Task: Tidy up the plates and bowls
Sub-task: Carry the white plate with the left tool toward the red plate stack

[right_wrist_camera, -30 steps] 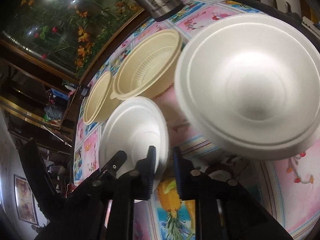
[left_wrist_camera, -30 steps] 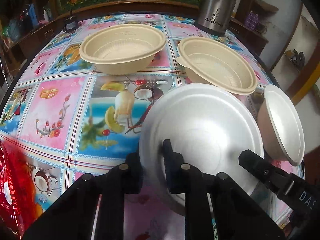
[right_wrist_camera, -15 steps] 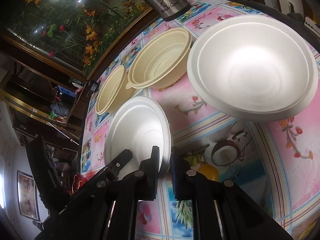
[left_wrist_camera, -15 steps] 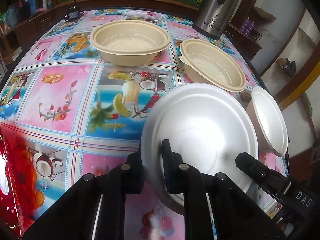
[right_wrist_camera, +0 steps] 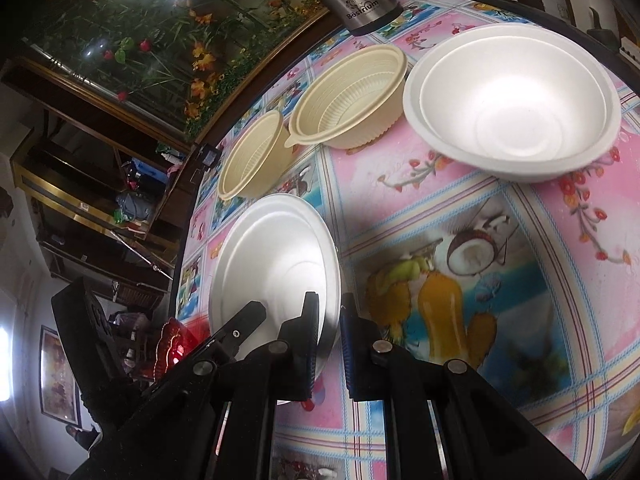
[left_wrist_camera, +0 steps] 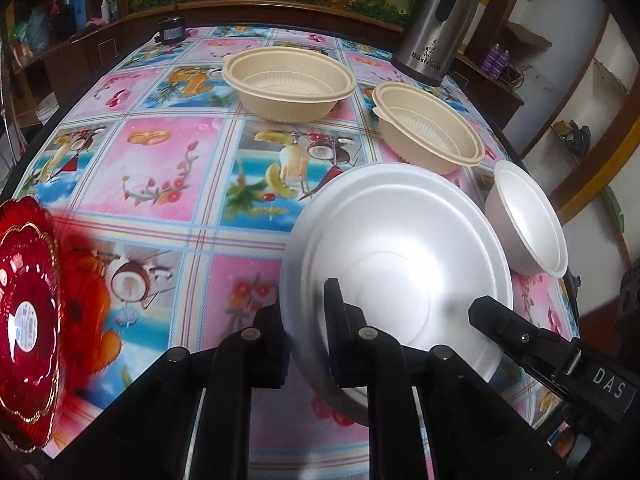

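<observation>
Both tools clench one round white foam plate (left_wrist_camera: 396,280) by opposite edges, the left tool (left_wrist_camera: 306,316) pinching its near rim and the right tool (right_wrist_camera: 330,320) its other side, holding it tilted above the bench (left_wrist_camera: 168,168) with its fruit-print oilcloth. To finish this step well, the two hands should travel together and level the plate before lowering it, since foam bends under uneven pull. A white foam bowl (right_wrist_camera: 512,108), apparently two nested, stands empty near the bench edge; two ribbed beige plastic bowls (left_wrist_camera: 288,80) beyond are also empty. A red cut-glass dish (left_wrist_camera: 28,320) sits at the left edge
</observation>
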